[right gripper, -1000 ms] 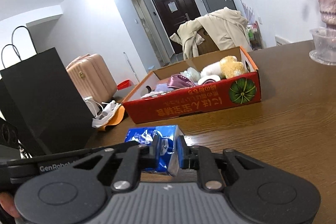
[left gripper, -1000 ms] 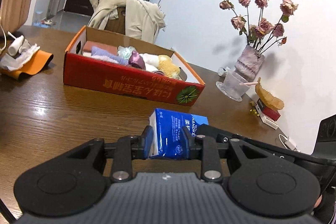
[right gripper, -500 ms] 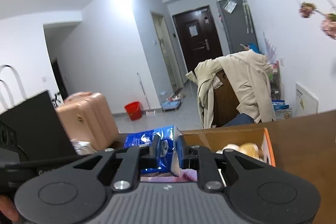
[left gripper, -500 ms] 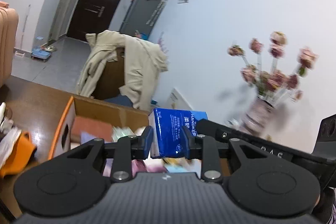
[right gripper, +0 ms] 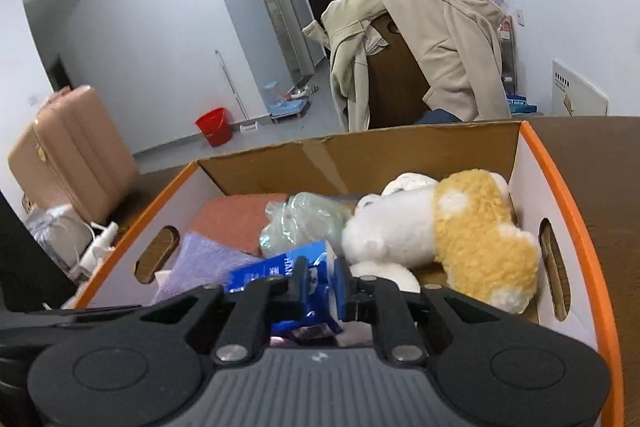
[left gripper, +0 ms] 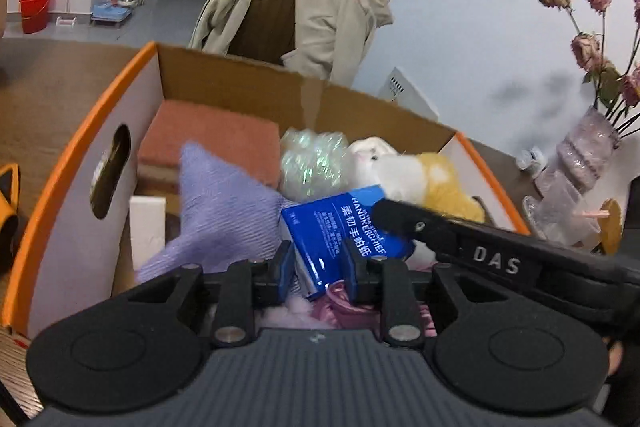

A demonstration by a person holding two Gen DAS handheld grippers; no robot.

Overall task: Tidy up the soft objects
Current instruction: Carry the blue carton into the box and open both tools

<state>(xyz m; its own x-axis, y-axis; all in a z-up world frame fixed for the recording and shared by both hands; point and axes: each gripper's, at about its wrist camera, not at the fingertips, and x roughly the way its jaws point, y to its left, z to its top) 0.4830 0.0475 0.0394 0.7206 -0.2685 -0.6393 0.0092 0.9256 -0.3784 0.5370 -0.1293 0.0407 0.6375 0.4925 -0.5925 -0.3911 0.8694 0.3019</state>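
While over box (right gripper: 560, 195), tissue pack (left gripper: 340, 227) aloft.

Matte black grippers — ribbed grey base, round discs, silver screws, blue-padded fingers (left gripper: 285, 263), white "DAS" lettering.

The left gripper (left gripper: 318, 265) and the right gripper (right gripper: 320, 287) are both clamped on the same blue tissue pack (left gripper: 340, 231), one from each side. In the left wrist view the right gripper's black finger crosses in from the right edge, its tip lying against the pack.
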